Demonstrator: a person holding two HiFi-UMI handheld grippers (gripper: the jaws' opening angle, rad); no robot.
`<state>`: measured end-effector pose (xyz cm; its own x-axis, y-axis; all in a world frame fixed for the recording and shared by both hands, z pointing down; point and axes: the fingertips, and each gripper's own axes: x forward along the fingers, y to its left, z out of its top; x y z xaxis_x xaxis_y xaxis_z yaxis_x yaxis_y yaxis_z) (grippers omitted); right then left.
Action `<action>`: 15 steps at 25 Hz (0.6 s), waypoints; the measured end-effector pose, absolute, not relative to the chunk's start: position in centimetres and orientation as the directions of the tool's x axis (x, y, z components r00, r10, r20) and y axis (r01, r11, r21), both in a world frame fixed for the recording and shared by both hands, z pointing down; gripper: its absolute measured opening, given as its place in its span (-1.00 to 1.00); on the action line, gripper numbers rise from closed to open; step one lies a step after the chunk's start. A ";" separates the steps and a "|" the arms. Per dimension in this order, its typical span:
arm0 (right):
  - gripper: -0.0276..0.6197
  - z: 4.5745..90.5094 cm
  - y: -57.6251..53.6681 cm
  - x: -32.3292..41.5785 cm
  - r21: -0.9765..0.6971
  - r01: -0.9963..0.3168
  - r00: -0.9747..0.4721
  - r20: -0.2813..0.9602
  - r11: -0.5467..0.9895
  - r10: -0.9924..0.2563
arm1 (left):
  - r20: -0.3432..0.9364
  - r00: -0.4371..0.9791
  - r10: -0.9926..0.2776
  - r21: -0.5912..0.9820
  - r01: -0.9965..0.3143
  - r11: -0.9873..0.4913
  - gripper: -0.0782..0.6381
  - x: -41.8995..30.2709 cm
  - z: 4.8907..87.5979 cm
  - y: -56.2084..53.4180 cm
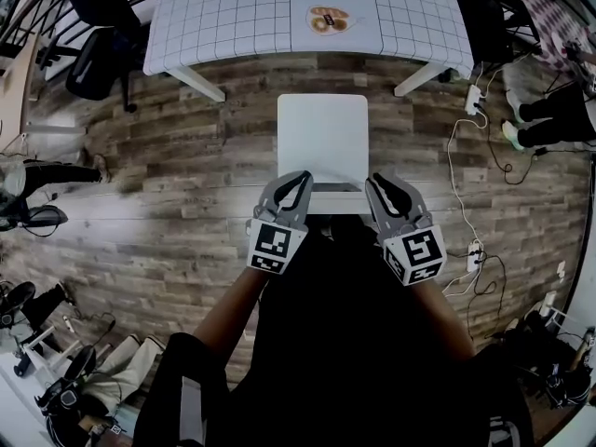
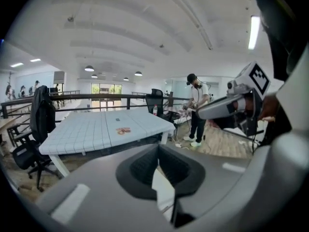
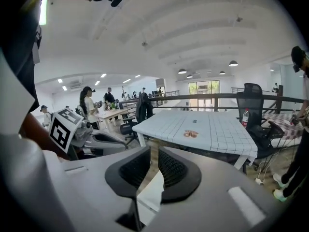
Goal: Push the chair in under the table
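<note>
My left claw is pressed together on nothing. My right claw stands slightly apart and grips nothing. Both sit at the near edge of the white chair; I can't tell whether they touch it. Ahead of them the chair's far edge stops short of the desk, with bare wood floor between, and the seat lines up between the desk's white legs. On the desk lies a small orange-brown item. A bottle stands at the desk's far corner, contents unclear.
</note>
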<state>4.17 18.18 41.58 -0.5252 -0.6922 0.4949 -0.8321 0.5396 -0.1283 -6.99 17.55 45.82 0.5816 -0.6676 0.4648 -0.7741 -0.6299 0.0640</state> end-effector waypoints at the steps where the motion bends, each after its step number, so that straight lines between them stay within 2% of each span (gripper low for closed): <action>1: -0.76 42.1 18.5 4.0 -0.124 -0.827 -0.528 0.510 0.549 -0.680 | 0.481 0.590 -0.648 0.079 -0.766 -0.638 -0.75 -7.0 46.5 17.9; 7: -0.74 46.3 19.7 3.7 -0.115 -0.774 -0.544 0.623 0.622 -0.561 | 0.536 0.599 -0.595 0.099 -0.744 -0.661 -0.75 -6.7 48.4 18.5; 9: -0.75 48.4 20.2 3.9 -0.117 -0.751 -0.537 0.680 0.650 -0.499 | 0.560 0.597 -0.575 0.091 -0.734 -0.673 -0.54 -6.3 49.1 18.8; 10: -0.75 49.3 20.6 3.9 -0.121 -0.739 -0.534 0.705 0.663 -0.466 | 0.572 0.597 -0.563 0.093 -0.729 -0.678 -0.50 -6.3 49.4 19.1; 12: -0.74 50.5 21.4 3.5 -0.131 -0.710 -0.538 0.735 0.691 -0.413 | 0.594 0.596 -0.541 0.098 -0.720 -0.687 -0.49 -6.4 50.0 19.7; 15: -0.60 52.0 22.7 2.8 -0.135 -0.653 -0.548 0.764 0.745 -0.342 | 0.634 0.599 -0.489 0.101 -0.691 -0.716 -0.43 -6.3 51.2 20.9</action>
